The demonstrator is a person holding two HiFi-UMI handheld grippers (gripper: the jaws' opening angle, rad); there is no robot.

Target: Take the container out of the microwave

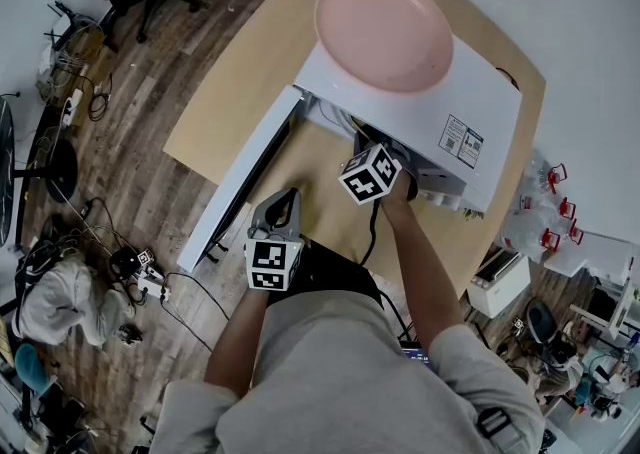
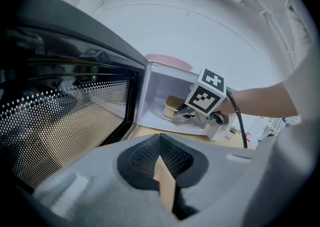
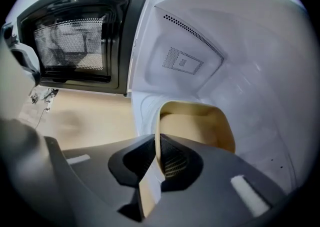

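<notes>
A white microwave (image 1: 470,102) stands on a wooden table (image 1: 240,72) with its door (image 1: 245,177) swung open to the left. Inside it sits a cream, thin-walled container (image 3: 200,126), also seen in the left gripper view as the container (image 2: 172,105). My right gripper (image 3: 159,146) reaches into the cavity and is shut on the container's near wall, which runs between the pads. Its marker cube (image 1: 370,174) shows at the microwave's mouth. My left gripper (image 1: 285,200) hangs back over the table in front of the door, jaws together with nothing in them.
A large pink plate (image 1: 385,30) lies on top of the microwave. The open door (image 2: 75,116) stands close on the left of my left gripper. Cables and clutter (image 1: 130,272) cover the floor at left, and a white box (image 1: 497,282) sits at right.
</notes>
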